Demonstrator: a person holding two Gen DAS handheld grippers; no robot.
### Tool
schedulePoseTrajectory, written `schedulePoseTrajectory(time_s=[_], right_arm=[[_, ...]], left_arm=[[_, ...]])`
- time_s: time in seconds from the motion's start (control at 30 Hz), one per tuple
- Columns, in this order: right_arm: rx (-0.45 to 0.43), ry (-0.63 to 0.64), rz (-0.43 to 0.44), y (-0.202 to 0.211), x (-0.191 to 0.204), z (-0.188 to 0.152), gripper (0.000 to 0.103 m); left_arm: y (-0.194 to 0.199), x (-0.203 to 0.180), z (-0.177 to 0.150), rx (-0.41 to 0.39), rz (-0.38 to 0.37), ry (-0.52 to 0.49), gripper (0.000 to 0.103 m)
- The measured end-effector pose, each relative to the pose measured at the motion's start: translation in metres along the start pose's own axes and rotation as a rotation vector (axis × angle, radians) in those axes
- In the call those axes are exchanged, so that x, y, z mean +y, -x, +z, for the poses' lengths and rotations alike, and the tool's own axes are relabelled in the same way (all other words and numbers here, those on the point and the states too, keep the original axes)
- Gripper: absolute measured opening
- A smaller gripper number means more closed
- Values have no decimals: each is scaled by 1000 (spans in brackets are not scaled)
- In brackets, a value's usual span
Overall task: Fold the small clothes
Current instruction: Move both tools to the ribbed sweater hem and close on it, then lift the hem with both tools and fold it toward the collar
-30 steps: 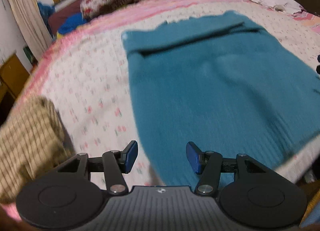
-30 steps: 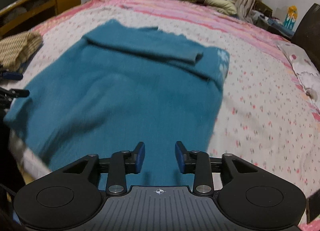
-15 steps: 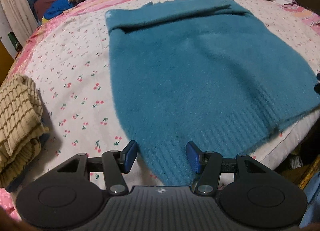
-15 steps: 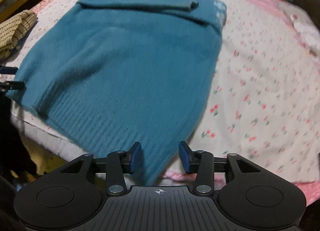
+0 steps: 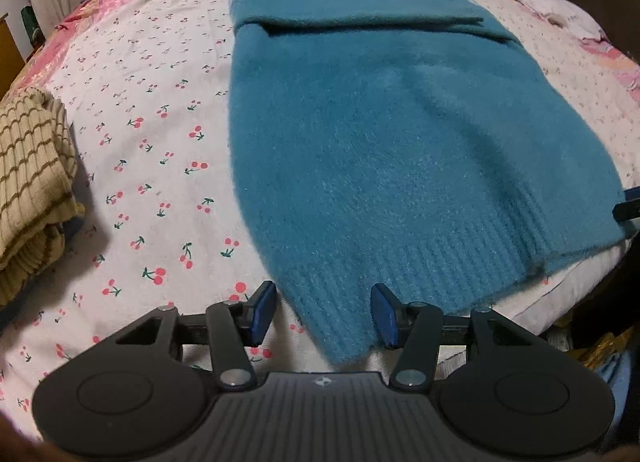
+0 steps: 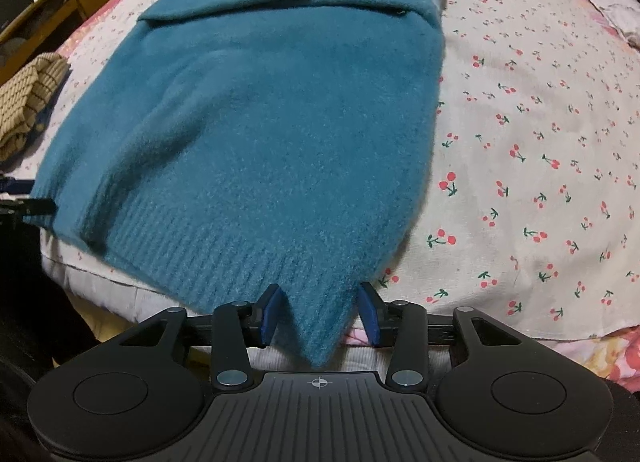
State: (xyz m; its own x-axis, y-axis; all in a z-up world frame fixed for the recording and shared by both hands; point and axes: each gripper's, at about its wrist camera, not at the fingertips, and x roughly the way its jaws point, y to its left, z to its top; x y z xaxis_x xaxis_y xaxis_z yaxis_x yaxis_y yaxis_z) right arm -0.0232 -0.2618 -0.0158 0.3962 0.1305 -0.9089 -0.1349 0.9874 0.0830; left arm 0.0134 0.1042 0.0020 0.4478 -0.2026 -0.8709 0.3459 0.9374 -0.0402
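Lining up both claws on the near hem of the teal sweater [image 5: 400, 134], which lies flat on the cherry-print bed [image 5: 152, 150] with its sleeves folded across the far end. To the far left sits a striped tan garment [image 5: 32, 182], well apart from the work. My left claw [image 5: 323, 314] straddles the near-left hem corner; its jaws have just been closing a little, with the ribbed knit between them, but the pads stand apart from the cloth, so it is released. My right claw [image 6: 320, 312] likewise brackets the near-right corner; its jaws have just been closing slightly, still released. I judge this the pre-grasp for folding hem toward collar: next I must clench both corners, then lift and carry them far together
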Motion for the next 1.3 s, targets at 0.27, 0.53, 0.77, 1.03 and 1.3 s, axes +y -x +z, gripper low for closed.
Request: schedulePoseTrajectory(time_s=[0.27, 0.53, 0.77, 1.03, 1.3], right_arm=[[-18, -88, 44, -2, -8, 2, 29], [-25, -109, 53, -5, -10, 0, 31], [-29, -114, 59, -7, -9, 1, 31], [-61, -159, 116, 1, -17, -1, 17], [-202, -216, 210, 35, -24, 12, 10]], left_arm=[[-3, 7, 11, -51, 3, 103, 57], [-5, 21, 13, -67, 5, 171, 58], [-19, 12, 19, -22, -103, 158, 40], [1, 23, 10, -46, -182, 226, 15], [25, 19, 41, -148, -256, 226, 15]])
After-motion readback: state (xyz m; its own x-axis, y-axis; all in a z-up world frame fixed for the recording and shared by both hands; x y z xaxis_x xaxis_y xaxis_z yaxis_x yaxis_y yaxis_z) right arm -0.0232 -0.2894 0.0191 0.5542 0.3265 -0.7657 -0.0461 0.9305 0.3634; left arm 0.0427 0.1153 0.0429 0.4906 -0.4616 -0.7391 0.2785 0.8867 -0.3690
